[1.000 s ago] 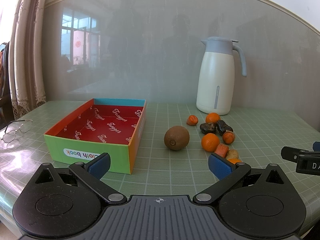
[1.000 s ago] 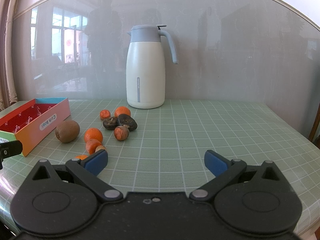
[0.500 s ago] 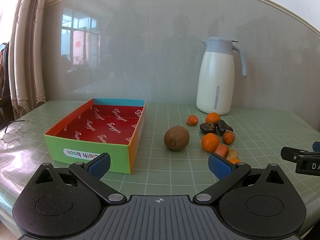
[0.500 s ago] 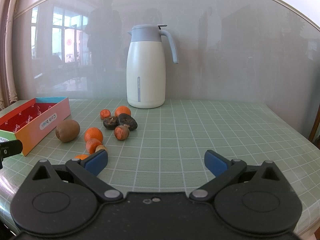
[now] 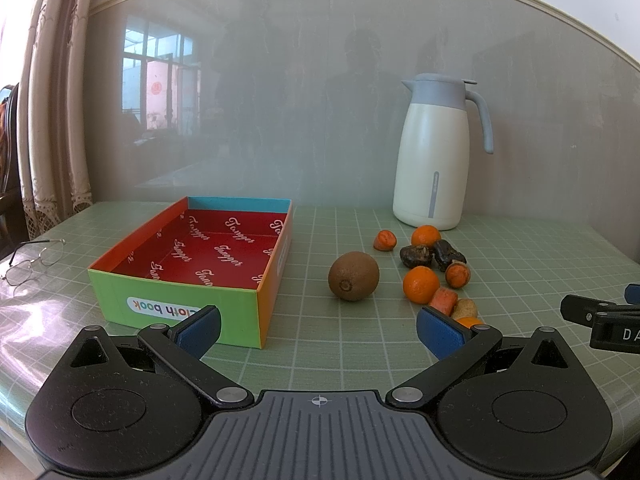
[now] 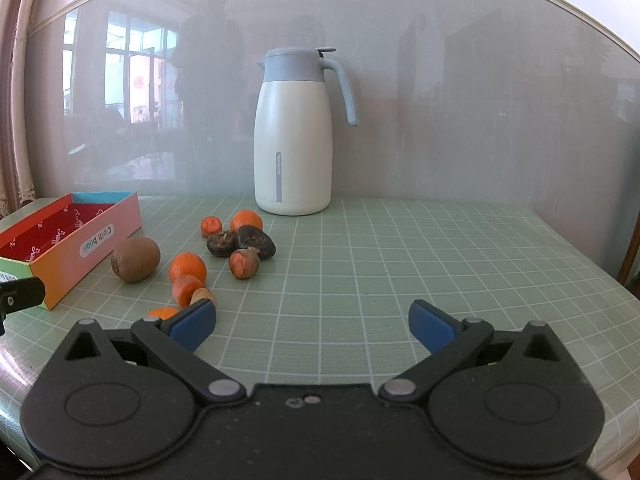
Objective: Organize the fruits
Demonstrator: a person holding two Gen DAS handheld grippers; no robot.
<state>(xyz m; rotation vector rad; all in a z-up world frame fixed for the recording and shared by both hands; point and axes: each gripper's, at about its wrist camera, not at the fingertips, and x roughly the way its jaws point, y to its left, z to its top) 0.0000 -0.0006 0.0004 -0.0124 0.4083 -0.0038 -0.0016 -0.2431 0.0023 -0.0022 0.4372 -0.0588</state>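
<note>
Toward the back edge of the tabletop [image 6: 440, 248] a white jug [image 6: 294, 136] stands upright, and in front of it the small fruits [image 6: 240, 244] lie clustered, with the kiwi [image 5: 353, 276] between them and the colourful box [image 5: 192, 256]. Near the left edge lies a pair of glasses [image 5: 34, 260]. Both the left gripper [image 5: 318, 326] and the right gripper [image 6: 312, 322] hang with jaws wide apart, gripping nothing, with only bare tabletop between the left one and the kiwi.
</note>
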